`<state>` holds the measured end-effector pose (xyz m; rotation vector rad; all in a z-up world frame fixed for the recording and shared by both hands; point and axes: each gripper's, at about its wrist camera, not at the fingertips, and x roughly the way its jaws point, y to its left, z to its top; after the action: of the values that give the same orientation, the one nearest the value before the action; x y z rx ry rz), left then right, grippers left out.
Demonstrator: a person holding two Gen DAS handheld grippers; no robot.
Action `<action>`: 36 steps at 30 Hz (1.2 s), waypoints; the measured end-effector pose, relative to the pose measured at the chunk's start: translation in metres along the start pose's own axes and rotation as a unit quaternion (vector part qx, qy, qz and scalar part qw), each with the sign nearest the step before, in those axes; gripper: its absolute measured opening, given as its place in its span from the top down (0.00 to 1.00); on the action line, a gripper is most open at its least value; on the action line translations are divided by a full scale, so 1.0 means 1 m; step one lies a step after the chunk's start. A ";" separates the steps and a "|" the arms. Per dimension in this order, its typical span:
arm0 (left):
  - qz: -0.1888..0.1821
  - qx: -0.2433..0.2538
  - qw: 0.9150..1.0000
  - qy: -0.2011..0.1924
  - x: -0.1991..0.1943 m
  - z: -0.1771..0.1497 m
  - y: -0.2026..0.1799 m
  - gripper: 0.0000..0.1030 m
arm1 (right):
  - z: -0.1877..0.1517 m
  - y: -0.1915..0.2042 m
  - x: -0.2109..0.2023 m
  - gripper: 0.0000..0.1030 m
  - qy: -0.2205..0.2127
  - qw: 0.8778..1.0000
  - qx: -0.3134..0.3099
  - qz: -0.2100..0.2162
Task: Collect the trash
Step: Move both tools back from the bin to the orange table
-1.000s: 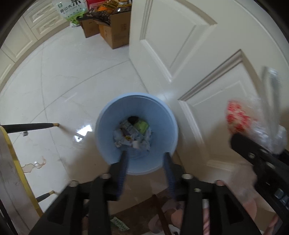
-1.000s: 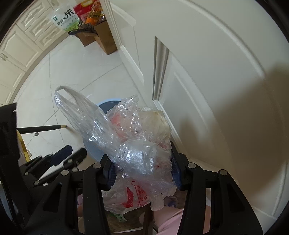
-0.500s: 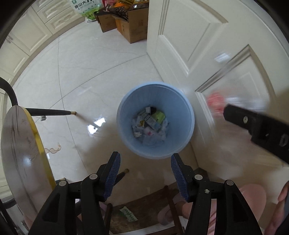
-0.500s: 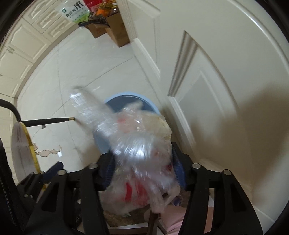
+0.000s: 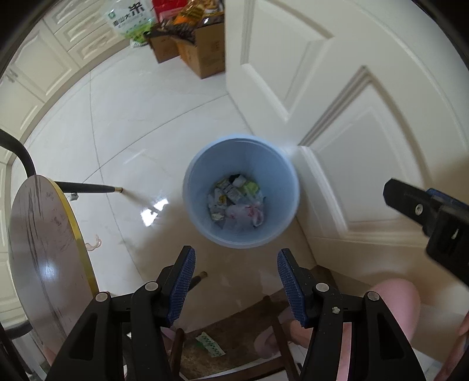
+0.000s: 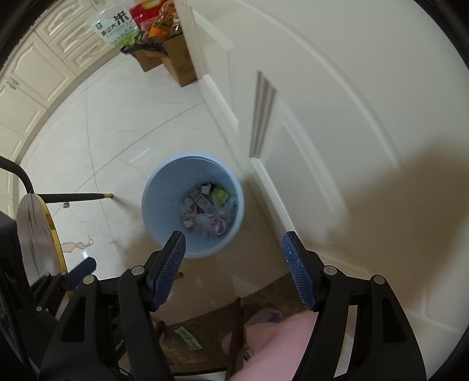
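A light blue bin stands on the white tile floor against a cream door. Crumpled paper, wrappers and a clear plastic bag with red print lie at its bottom. My left gripper hangs above the bin's near side, pointing down, open and empty. My right gripper also points down over the bin's near rim; its jaws are opening and nothing is between them. The right gripper's body shows at the right edge of the left wrist view.
A round dark table top with a gold rim and black chair legs stand at the left. A wooden stool and pink slippers are below. Cardboard boxes and a rice bag sit far back.
The plastic bag left the right gripper's jaws and now lies in the bin. The right jaws widened. Both grippers rose, so the bin looks smaller.
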<state>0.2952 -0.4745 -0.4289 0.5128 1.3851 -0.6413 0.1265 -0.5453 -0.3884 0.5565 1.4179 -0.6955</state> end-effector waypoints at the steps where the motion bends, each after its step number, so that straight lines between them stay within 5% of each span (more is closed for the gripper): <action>1: -0.004 0.003 1.000 -0.003 -0.007 -0.005 -0.003 0.47 | -0.005 -0.002 -0.007 0.36 -0.004 1.000 -0.001 -0.008; 14: -0.026 0.018 0.997 -0.076 -0.136 -0.087 -0.008 0.47 | -0.069 -0.012 -0.128 0.29 -0.101 0.994 -0.005 -0.034; 22: -0.041 -0.006 0.988 -0.151 -0.242 -0.148 0.022 0.46 | -0.103 0.013 -0.196 0.28 -0.167 0.985 -0.037 0.001; 28: 0.003 -0.045 0.973 -0.226 -0.312 -0.206 0.056 0.41 | -0.127 0.041 -0.234 0.27 -0.207 0.976 -0.065 0.033; 32: 0.024 -0.079 0.961 -0.264 -0.353 -0.249 0.092 0.37 | -0.145 0.069 -0.263 0.09 -0.244 0.965 -0.084 0.051; 36: 0.052 -0.112 0.950 -0.287 -0.381 -0.290 0.122 0.33 | -0.158 0.105 -0.287 0.09 -0.273 0.952 -0.120 0.072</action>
<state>0.1421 -0.1470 -0.0926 0.1879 0.8554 -0.4858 0.0879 -0.3301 -0.1228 0.2434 0.9118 -0.4983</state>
